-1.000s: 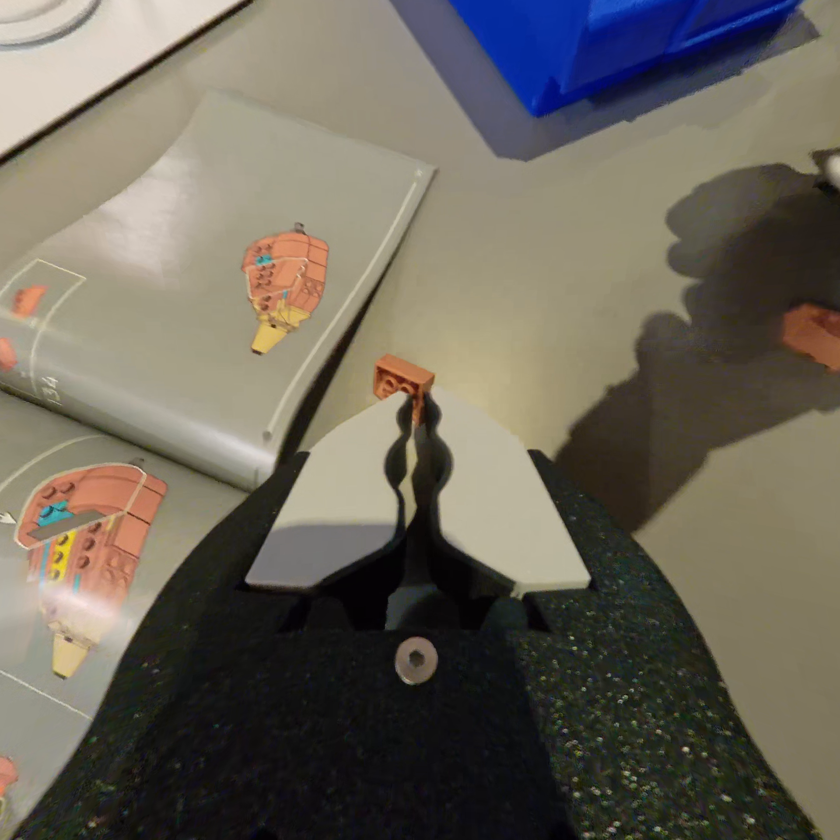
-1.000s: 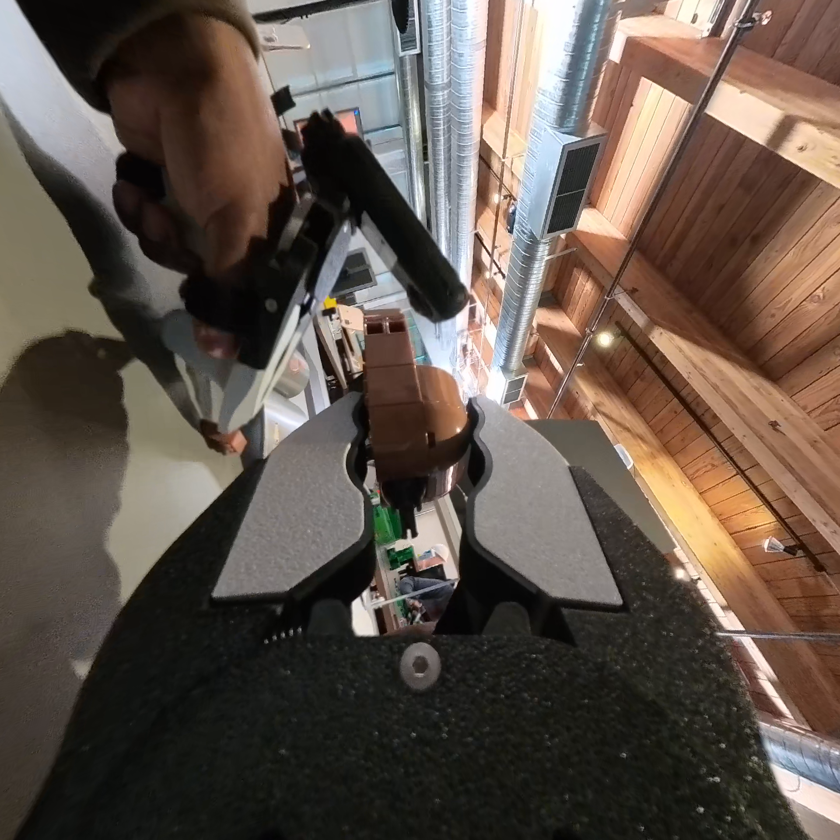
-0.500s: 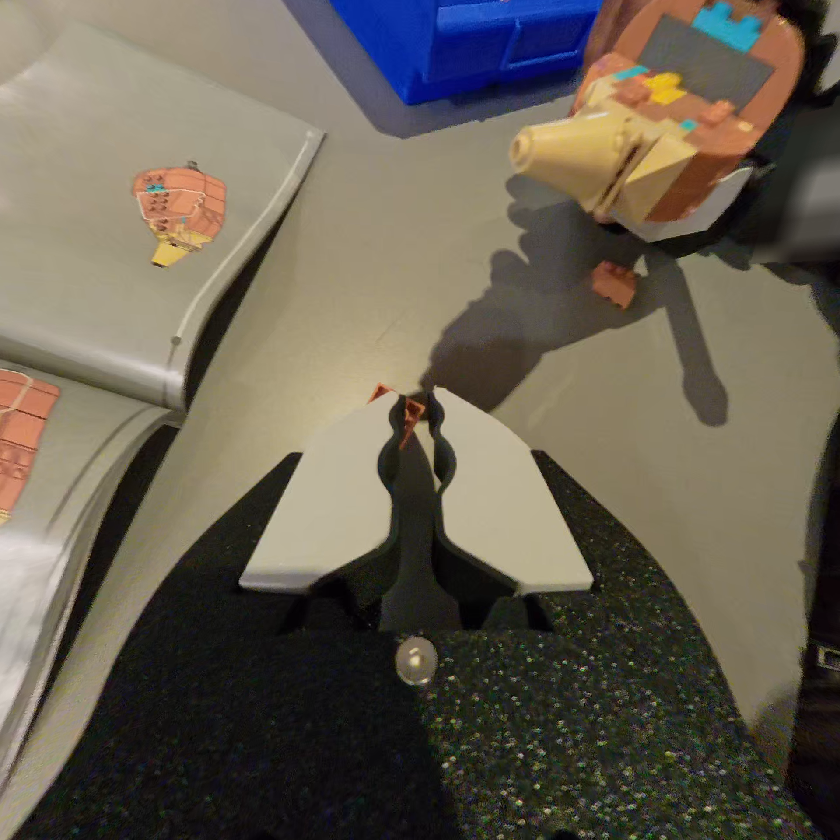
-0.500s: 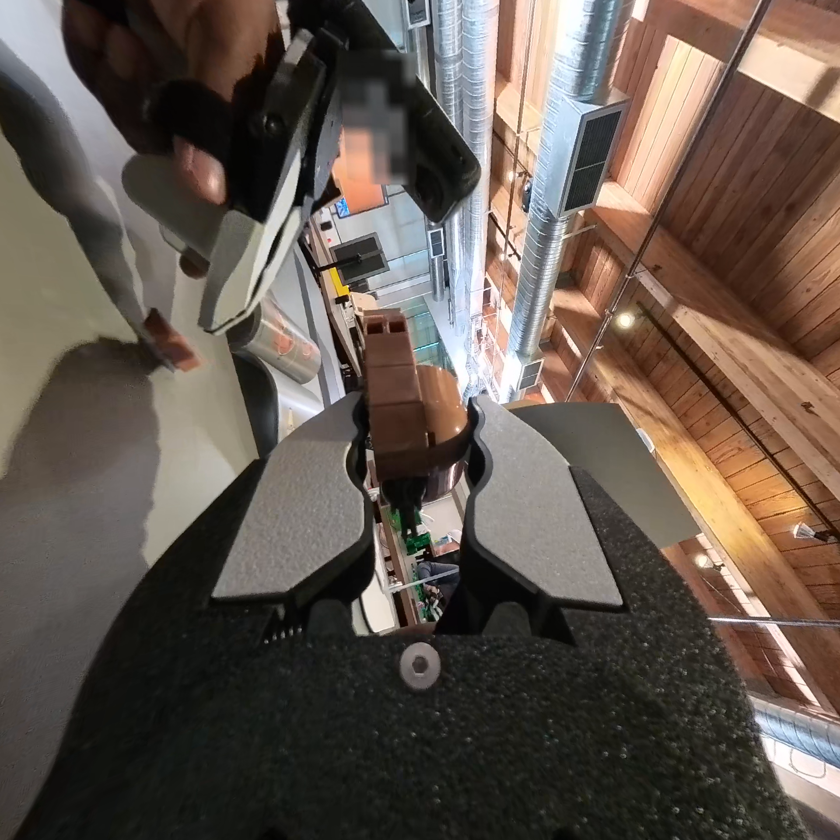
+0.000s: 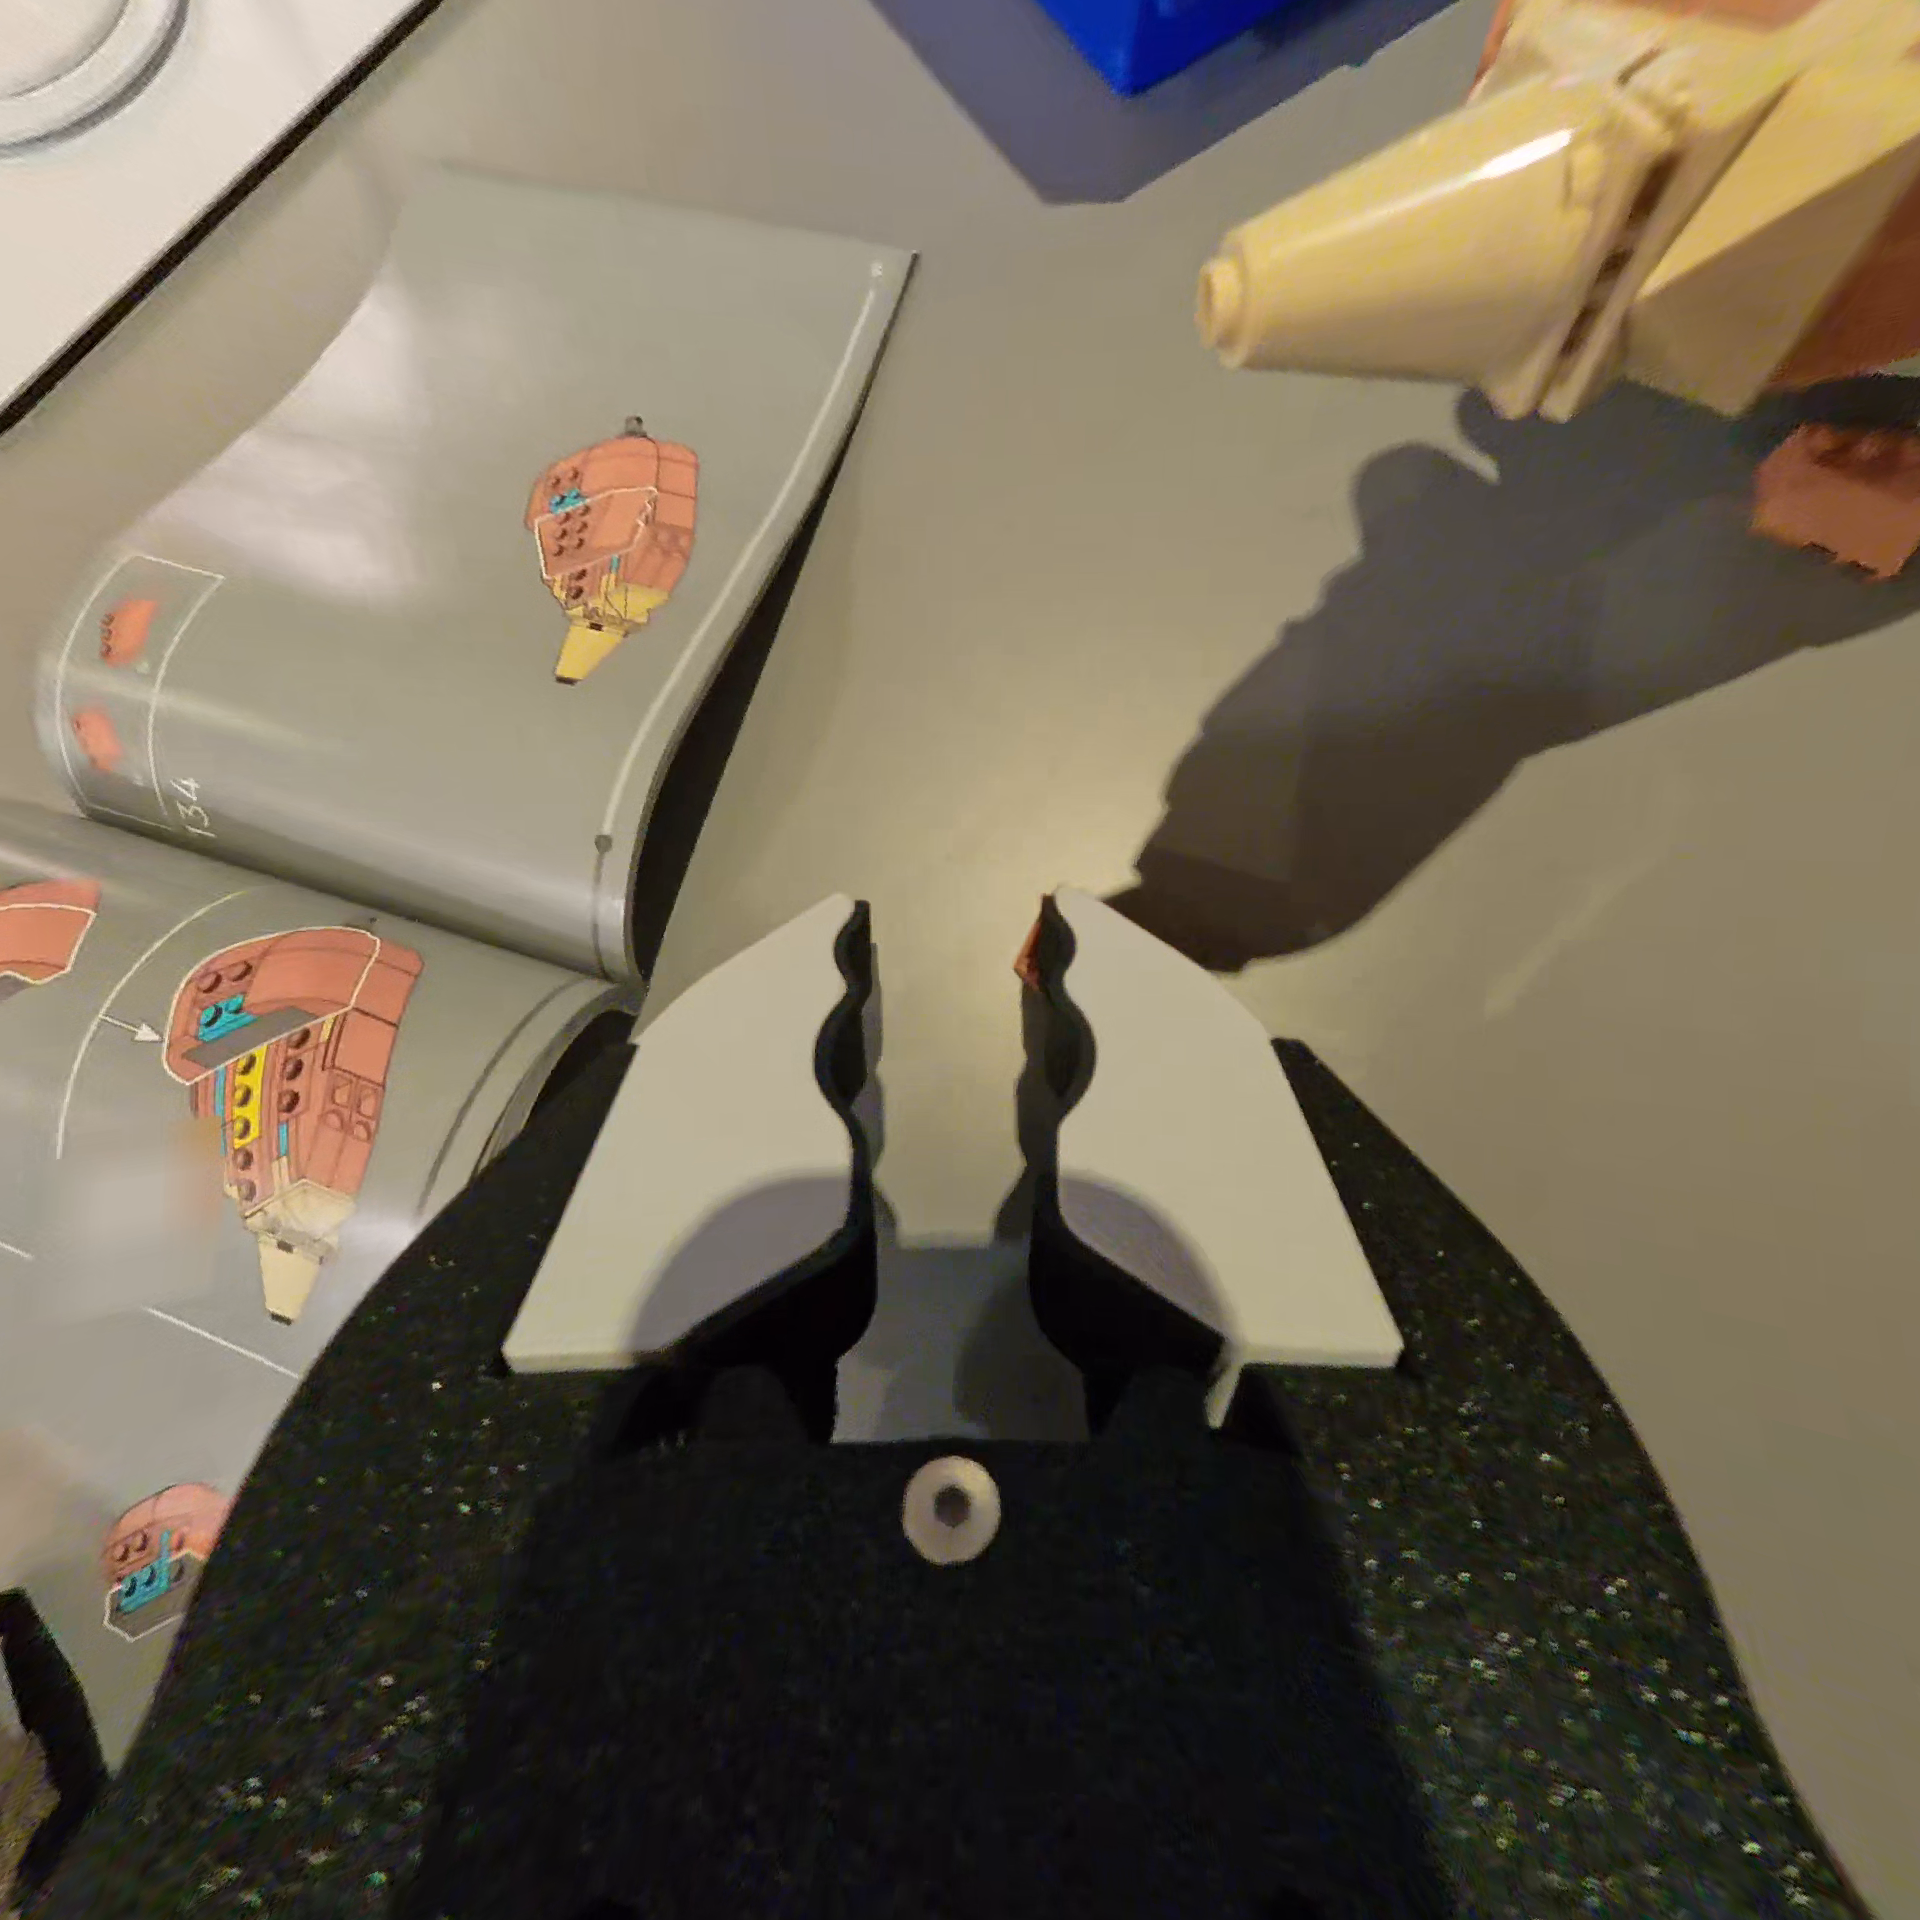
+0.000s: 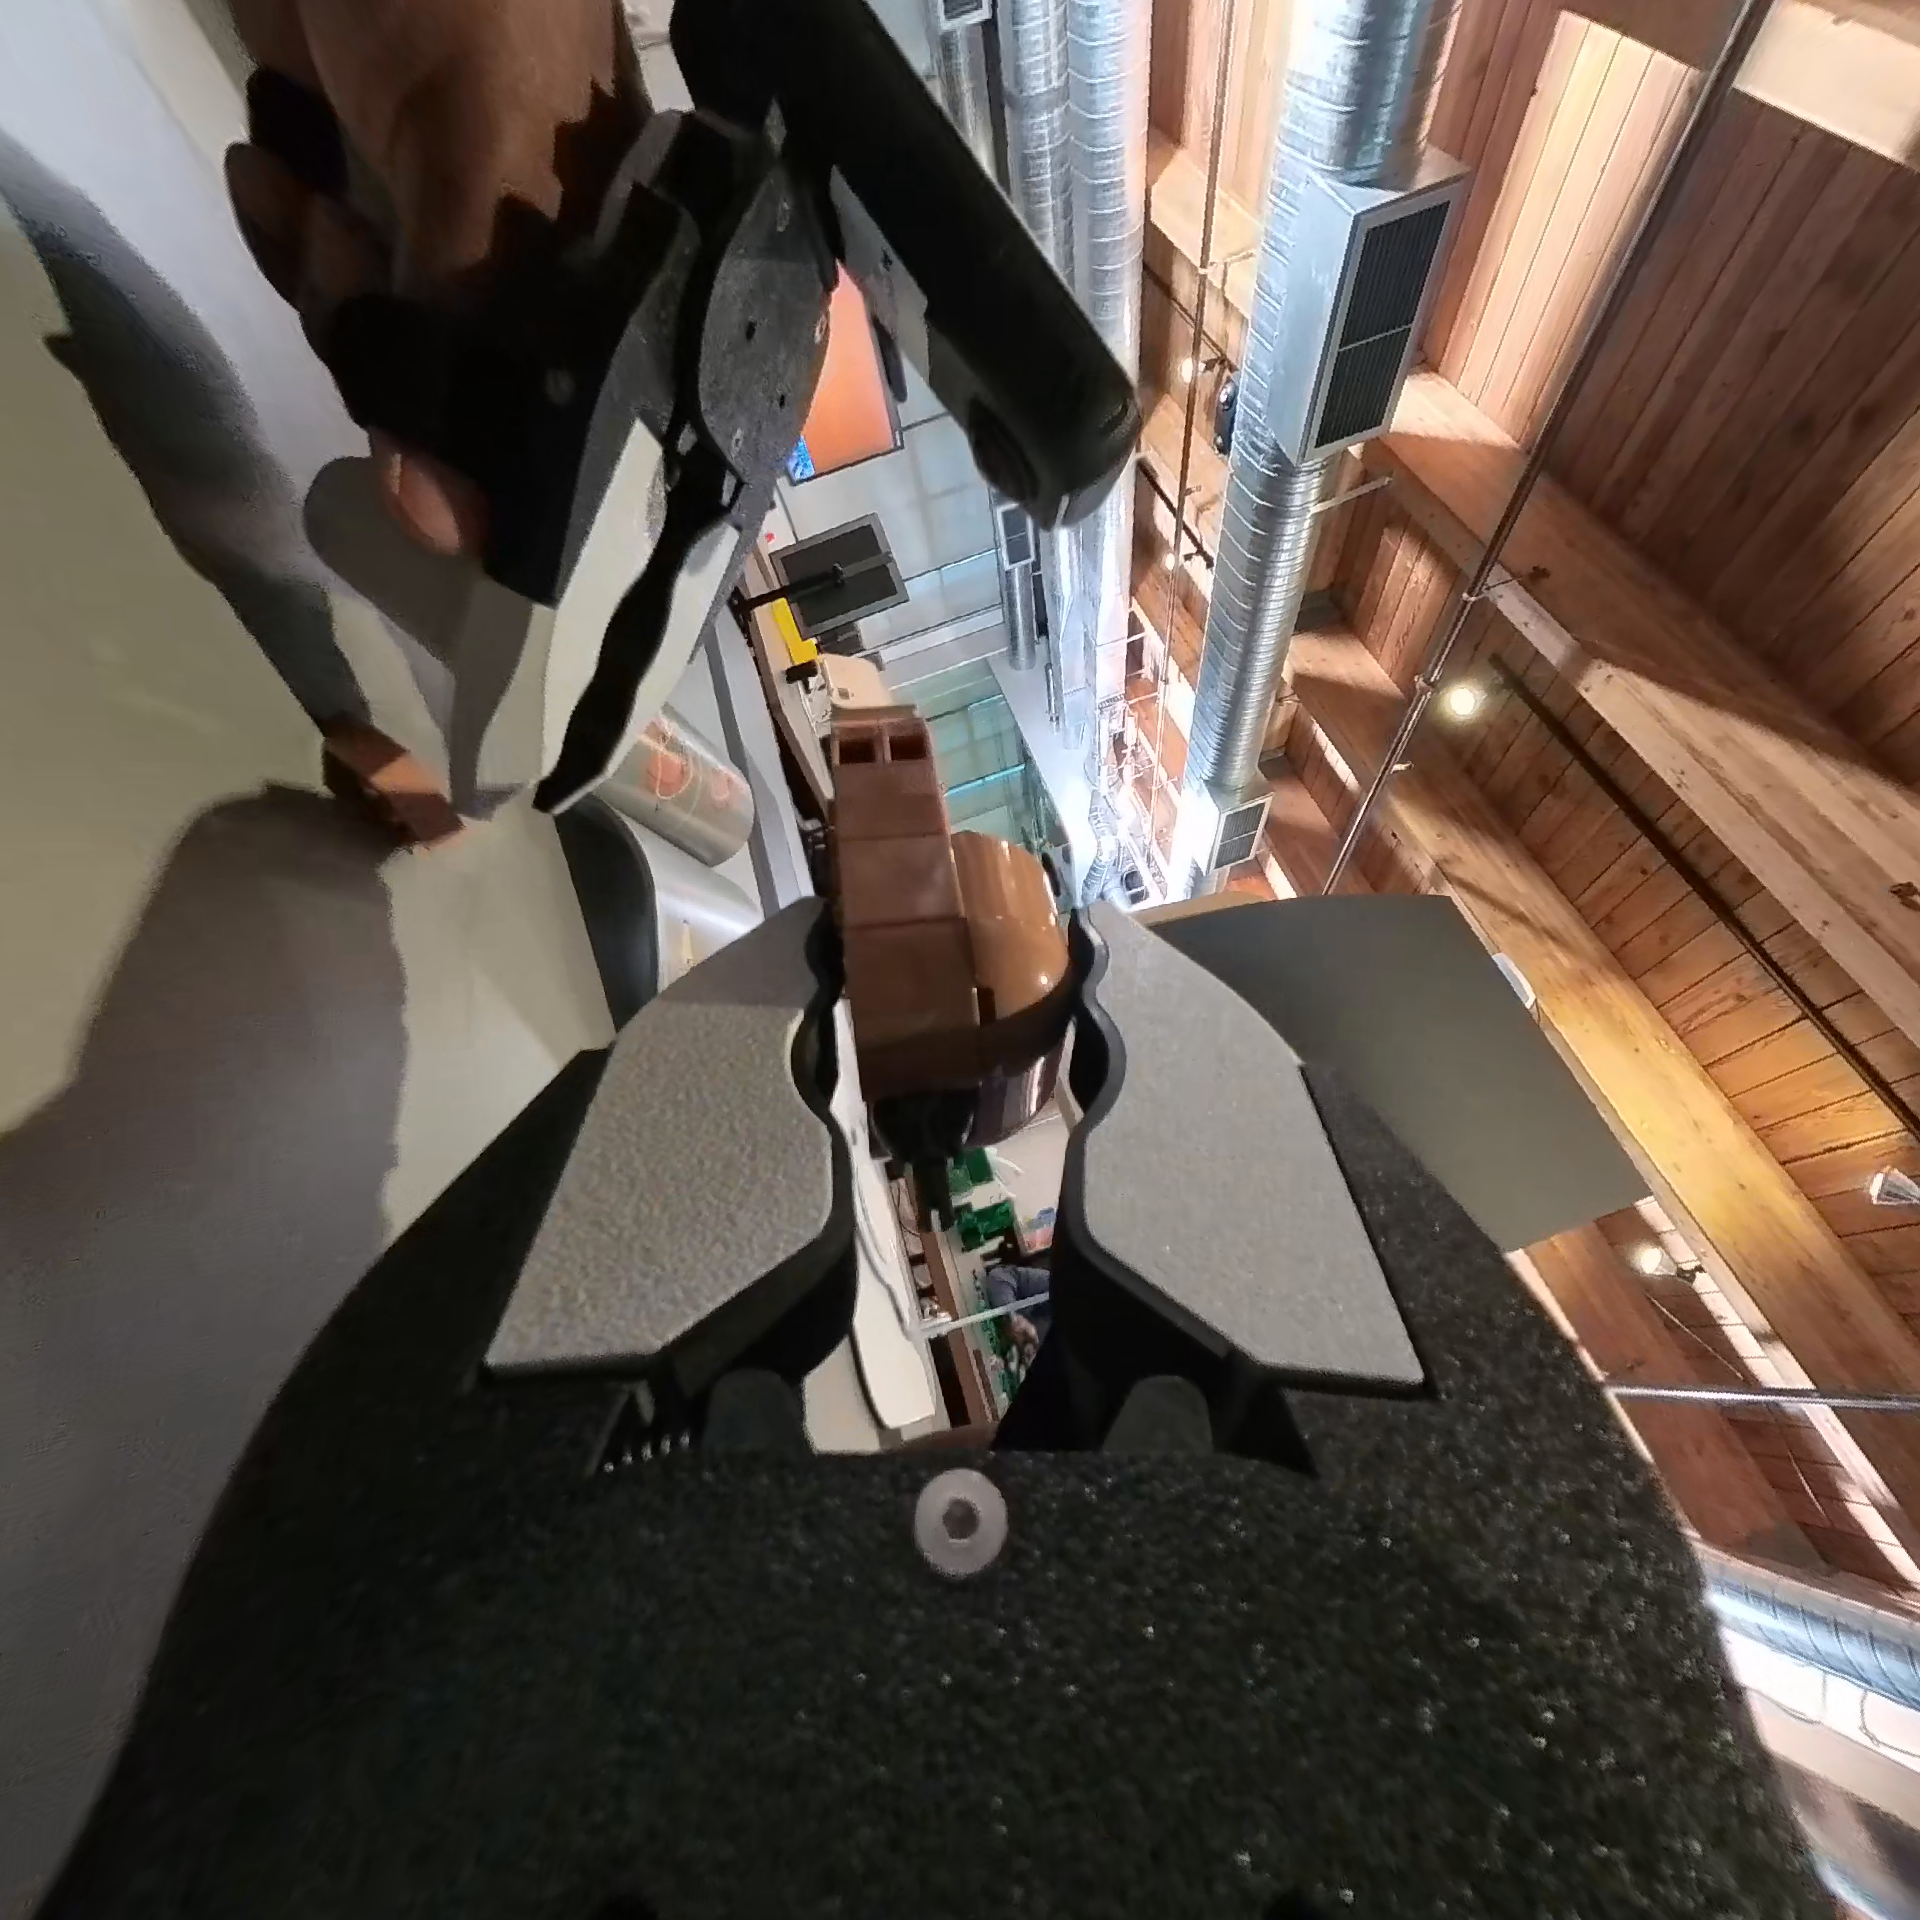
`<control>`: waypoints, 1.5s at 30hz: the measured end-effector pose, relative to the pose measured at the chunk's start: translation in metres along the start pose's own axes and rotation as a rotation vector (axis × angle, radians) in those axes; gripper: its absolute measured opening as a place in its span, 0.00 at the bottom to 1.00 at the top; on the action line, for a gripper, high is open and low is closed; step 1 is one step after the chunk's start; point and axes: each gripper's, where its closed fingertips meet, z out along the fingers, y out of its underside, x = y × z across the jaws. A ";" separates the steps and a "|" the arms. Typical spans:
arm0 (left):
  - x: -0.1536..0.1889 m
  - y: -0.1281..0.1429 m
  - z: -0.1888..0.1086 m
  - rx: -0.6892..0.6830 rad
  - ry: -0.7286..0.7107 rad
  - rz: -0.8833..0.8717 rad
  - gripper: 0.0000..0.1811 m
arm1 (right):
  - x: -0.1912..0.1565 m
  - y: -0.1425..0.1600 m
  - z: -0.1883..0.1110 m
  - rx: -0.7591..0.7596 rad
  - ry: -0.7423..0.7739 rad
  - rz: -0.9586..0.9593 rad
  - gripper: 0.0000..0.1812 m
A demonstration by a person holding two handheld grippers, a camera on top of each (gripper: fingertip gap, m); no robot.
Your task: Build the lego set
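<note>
1. Lego model, brown: pinched between the fingers of the right gripper; its tan cone nose shows up and right of the left gripper.
2. Left gripper: fingers spread, gap bare; a small brown sliver clings to the inner tip of its right finger.
3. Loose brown brick: on the table, far right of the left gripper.
4. Instruction booklet: open, to the left; step number printed, not copied.
5. Hand grips the left gripper's handle, fingers pointing down at the table.

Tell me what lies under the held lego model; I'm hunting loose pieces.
One reddish-brown brick lies on the grey table below the lego model, in its shadow. The model's tan body hides the table farther right, so other pieces there cannot be seen.
</note>
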 end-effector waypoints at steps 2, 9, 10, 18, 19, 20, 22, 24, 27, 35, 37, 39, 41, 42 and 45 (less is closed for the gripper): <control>0.001 0.000 0.002 0.000 0.000 0.002 0.17 | -0.001 0.001 0.000 -0.007 -0.001 0.001 0.23; -0.001 -0.001 0.000 0.017 -0.004 0.006 0.18 | -0.002 0.005 0.001 -0.021 -0.008 0.002 0.23; -0.001 -0.001 0.000 0.019 -0.004 0.004 0.18 | -0.002 0.005 0.001 -0.022 -0.009 0.002 0.23; -0.002 -0.001 0.001 0.018 -0.003 0.001 0.18 | -0.004 0.007 0.001 -0.022 -0.021 0.015 0.23; -0.002 -0.001 0.001 0.019 -0.002 0.000 0.18 | -0.004 0.007 0.001 -0.022 -0.023 0.016 0.23; -0.001 -0.001 0.001 0.019 -0.001 -0.001 0.18 | -0.004 0.007 0.000 -0.022 -0.025 0.017 0.23; -0.001 -0.001 0.001 0.021 -0.001 -0.001 0.18 | -0.005 0.007 0.000 -0.022 -0.029 0.017 0.23; -0.001 -0.002 0.001 0.024 0.002 -0.001 0.18 | -0.005 0.007 0.000 -0.022 -0.032 0.017 0.23; -0.002 -0.002 0.002 0.026 0.007 -0.001 0.18 | -0.006 0.007 0.000 -0.023 -0.036 0.019 0.23; -0.001 -0.007 -0.014 0.038 0.076 0.243 0.24 | -0.005 0.009 0.000 -0.027 -0.038 0.030 0.23; -0.003 -0.011 -0.020 0.046 0.092 0.392 0.26 | -0.005 0.009 -0.001 -0.024 -0.041 0.033 0.23; -0.001 -0.011 -0.022 0.029 0.150 0.527 0.27 | -0.005 0.009 -0.001 -0.023 -0.045 0.036 0.23; 0.004 -0.010 -0.022 0.009 0.219 0.627 0.28 | -0.005 0.009 -0.002 -0.022 -0.047 0.038 0.23; 0.005 -0.012 -0.020 0.005 0.244 0.658 0.28 | -0.005 0.009 -0.002 -0.022 -0.048 0.039 0.23; 0.014 -0.015 -0.015 -0.009 0.330 0.725 0.27 | -0.006 0.009 -0.003 -0.021 -0.051 0.042 0.23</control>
